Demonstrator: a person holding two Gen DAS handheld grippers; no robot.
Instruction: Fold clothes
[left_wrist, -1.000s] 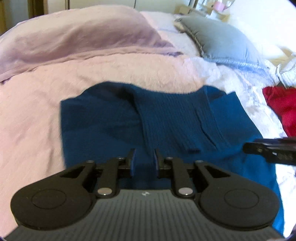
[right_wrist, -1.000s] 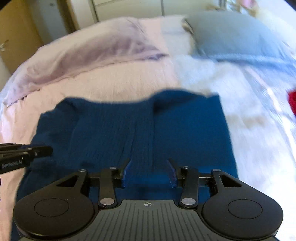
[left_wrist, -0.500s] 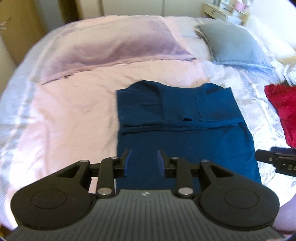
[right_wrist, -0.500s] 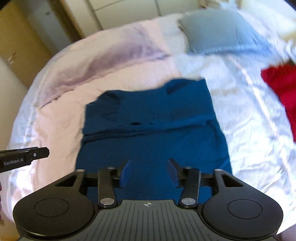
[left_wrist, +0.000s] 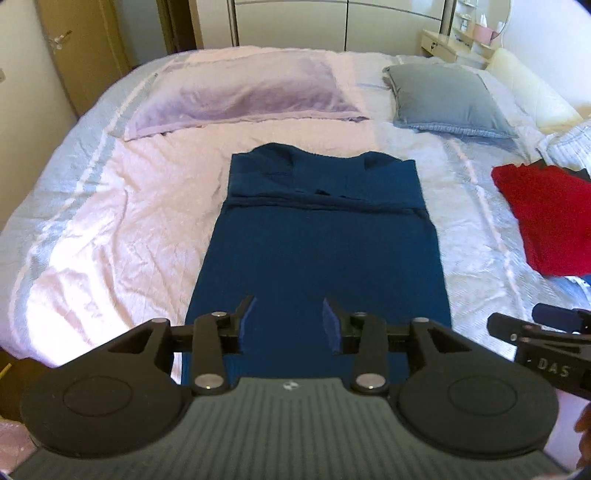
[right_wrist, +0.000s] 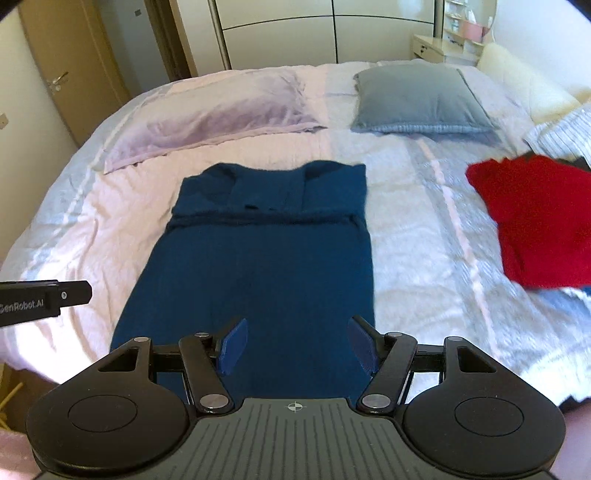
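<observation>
Left gripper (left_wrist: 288, 323): jaws spread, empty, above the blue sweater's (left_wrist: 321, 236) near hem.
Right gripper (right_wrist: 297, 345): jaws spread wide, empty.
Sweater: flat, at bed's (left_wrist: 110, 206) near edge.

A bedroom in a home. Ahead of the hand-held gripper spreads a wide bed (left_wrist: 122, 206) under a pale pink and grey quilt, with a lilac pillow (left_wrist: 240, 96) and a grey pillow (left_wrist: 443, 98) at its far end. Beyond them stands a white wardrobe (right_wrist: 332, 33); far left is a wooden door (right_wrist: 70, 70), far right a small dresser (right_wrist: 443, 48) with shelves.
</observation>
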